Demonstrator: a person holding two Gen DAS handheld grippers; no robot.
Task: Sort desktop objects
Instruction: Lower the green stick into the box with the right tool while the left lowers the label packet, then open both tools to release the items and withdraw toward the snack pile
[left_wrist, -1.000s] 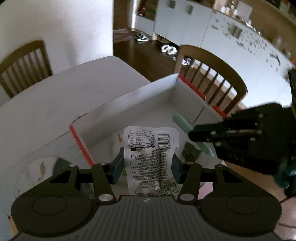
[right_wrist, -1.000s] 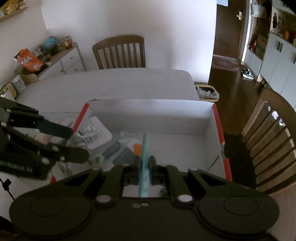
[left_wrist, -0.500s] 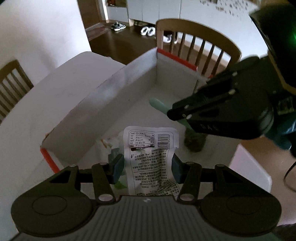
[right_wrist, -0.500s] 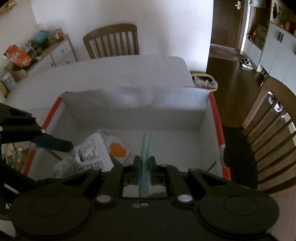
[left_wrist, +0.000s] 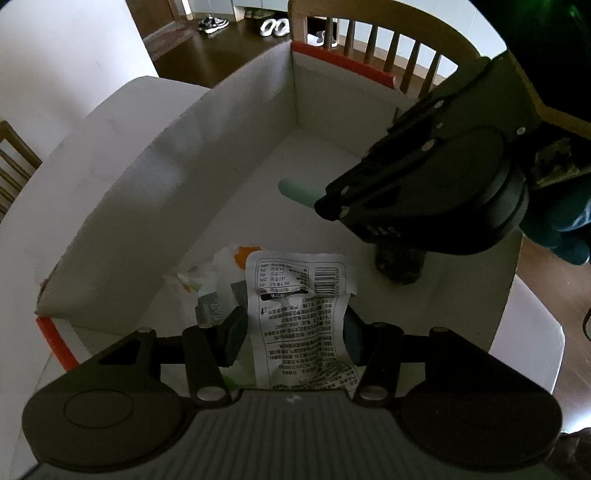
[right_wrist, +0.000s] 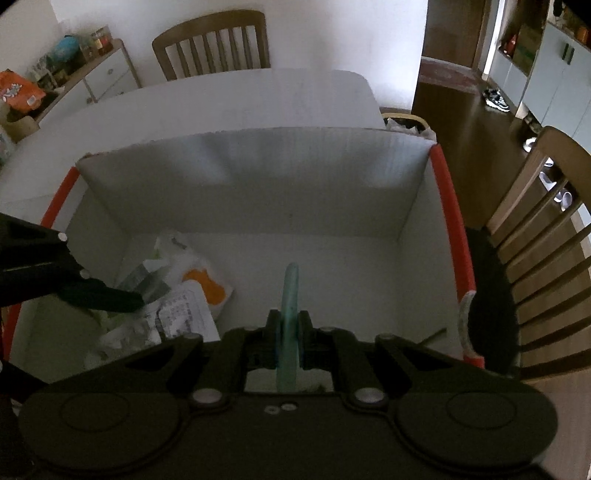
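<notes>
A white snack packet (left_wrist: 295, 314) printed with a barcode is pinched between the fingers of the left gripper (left_wrist: 291, 339), held above the near-left part of a white cardboard box (right_wrist: 258, 177) with red-taped edges. Just beyond it, more wrappers (right_wrist: 192, 280), one with an orange patch, lie piled on the box floor against the left wall. The right gripper (right_wrist: 290, 343) is clamped on a thin mint-green flat piece (right_wrist: 290, 291), edge-on, poised over the box's middle with bare floor ahead of it up to the far wall and to the right wall. A dark lump (left_wrist: 399, 266) sits on the floor beneath that gripper. The box stands on a white table (right_wrist: 221, 96), its right edge near the table's rim, with wooden chairs (right_wrist: 210, 44) at the far and right sides.
</notes>
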